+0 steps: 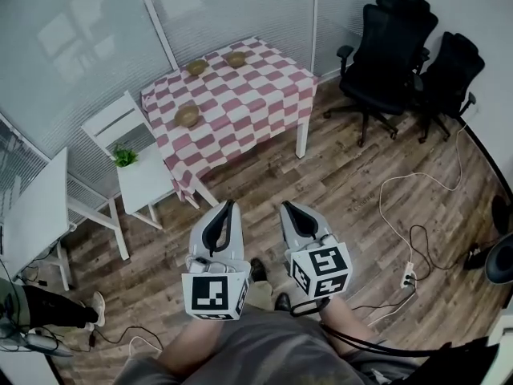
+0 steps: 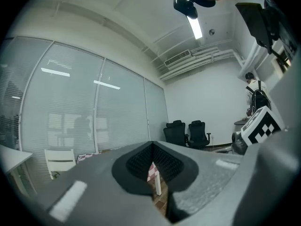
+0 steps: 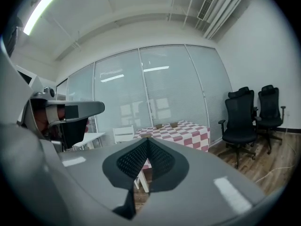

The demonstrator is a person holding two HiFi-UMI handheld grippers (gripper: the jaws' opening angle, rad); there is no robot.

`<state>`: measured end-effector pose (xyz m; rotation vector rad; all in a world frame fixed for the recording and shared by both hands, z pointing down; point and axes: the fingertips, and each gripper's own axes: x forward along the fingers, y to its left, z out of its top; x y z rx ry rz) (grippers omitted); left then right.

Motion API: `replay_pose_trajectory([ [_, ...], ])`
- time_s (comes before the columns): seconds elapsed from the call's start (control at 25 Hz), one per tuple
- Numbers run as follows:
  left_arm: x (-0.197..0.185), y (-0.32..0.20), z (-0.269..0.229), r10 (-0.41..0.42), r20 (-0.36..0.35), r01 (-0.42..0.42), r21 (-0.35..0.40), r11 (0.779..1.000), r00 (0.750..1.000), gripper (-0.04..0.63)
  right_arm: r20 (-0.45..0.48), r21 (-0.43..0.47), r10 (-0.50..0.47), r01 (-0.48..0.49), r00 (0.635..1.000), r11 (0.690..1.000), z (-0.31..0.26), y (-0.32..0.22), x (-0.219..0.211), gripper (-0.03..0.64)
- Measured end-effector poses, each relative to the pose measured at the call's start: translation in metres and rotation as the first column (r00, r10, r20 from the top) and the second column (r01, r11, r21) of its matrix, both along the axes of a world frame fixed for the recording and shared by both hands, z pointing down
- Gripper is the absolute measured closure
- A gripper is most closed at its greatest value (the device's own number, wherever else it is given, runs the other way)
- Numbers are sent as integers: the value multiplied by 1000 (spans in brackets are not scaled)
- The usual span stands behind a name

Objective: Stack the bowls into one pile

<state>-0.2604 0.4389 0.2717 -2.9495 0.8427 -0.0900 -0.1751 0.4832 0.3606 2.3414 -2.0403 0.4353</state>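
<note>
Fingers together on nothing, the left gripper (image 1: pixel 228 207) and right gripper (image 1: pixel 286 208) hang well short of the worktop (image 1: pixel 256 95), where three bowls (image 1: pixel 187 115) sit apart.

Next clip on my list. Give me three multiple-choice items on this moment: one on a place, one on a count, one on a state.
1. Where are the bowls?
A. On the checked table
B. On the wooden floor
C. On a black office chair

2. How many bowls are in view?
A. Two
B. Three
C. Five

3. How do the jaws of the left gripper and the right gripper stand?
A. Both shut, with nothing between them
B. The left is shut on a bowl
C. Both are spread wide apart

Answers:
1 A: the head view shows every bowl on the red-and-white cloth.
2 B: one bowl sits near the table's left edge and two sit at its far end.
3 A: in each gripper view the jaw tips meet and nothing is gripped.
</note>
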Motion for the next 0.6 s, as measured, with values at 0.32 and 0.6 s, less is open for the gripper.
replay_pose_trajectory([
  [0.32, 42, -58, 27, -8, -12, 7, -25, 1000, 1000, 595, -10, -26, -25, 25, 1000, 999, 17, -58, 38, 591],
  [0.6, 93, -147, 24, -24, -23, 23, -36, 999, 999, 595, -18, -43, -76, 75, 997, 996, 14, -153, 79, 591],
])
